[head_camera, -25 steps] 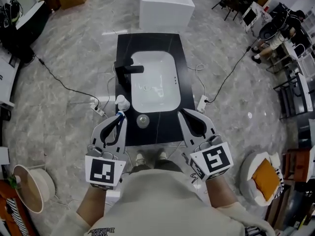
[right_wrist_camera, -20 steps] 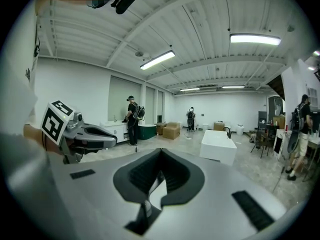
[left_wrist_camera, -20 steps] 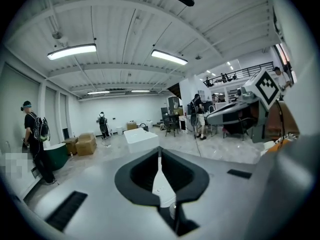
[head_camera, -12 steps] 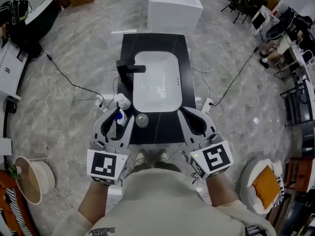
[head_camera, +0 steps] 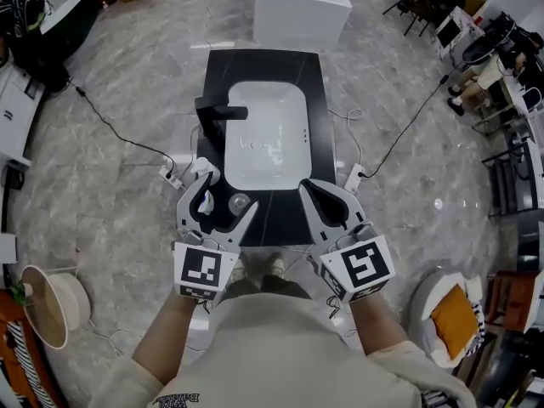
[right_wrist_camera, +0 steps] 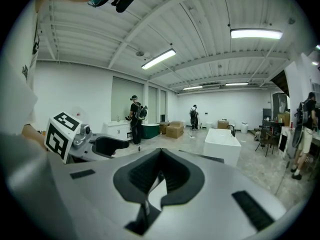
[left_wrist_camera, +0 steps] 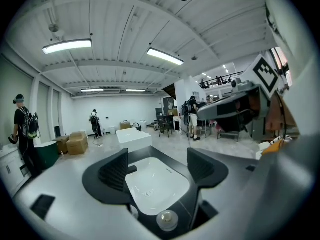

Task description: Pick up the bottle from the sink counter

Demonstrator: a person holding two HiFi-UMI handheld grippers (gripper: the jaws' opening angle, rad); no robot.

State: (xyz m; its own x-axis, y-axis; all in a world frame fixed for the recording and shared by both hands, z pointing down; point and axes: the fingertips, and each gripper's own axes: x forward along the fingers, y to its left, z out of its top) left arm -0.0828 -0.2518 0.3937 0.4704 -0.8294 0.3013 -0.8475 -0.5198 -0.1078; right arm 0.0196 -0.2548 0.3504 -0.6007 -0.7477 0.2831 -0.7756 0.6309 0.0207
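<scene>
The bottle (head_camera: 204,170), with a white spray head, stands at the front left of the black sink counter (head_camera: 314,100), beside the white basin (head_camera: 263,134). My left gripper (head_camera: 224,202) hovers over the counter's front edge with its jaws opening wide. The bottle is at its left fingertip and no pad presses on it. In the left gripper view only a pale sliver of the bottle (left_wrist_camera: 132,211) shows under the left jaw, and the basin (left_wrist_camera: 155,184) lies between the jaws. My right gripper (head_camera: 327,204) is shut and empty over the counter's front right.
A small round metal piece (head_camera: 239,202) lies on the counter between my left gripper's jaws. A black faucet (head_camera: 214,113) stands left of the basin. A white tub (head_camera: 302,7) is behind the counter. Power strips (head_camera: 352,178) and cables lie on the floor on both sides.
My left gripper's jaws went from shut to wide open, and it shifted right and forward over the counter's front edge. The right gripper barely moved.
</scene>
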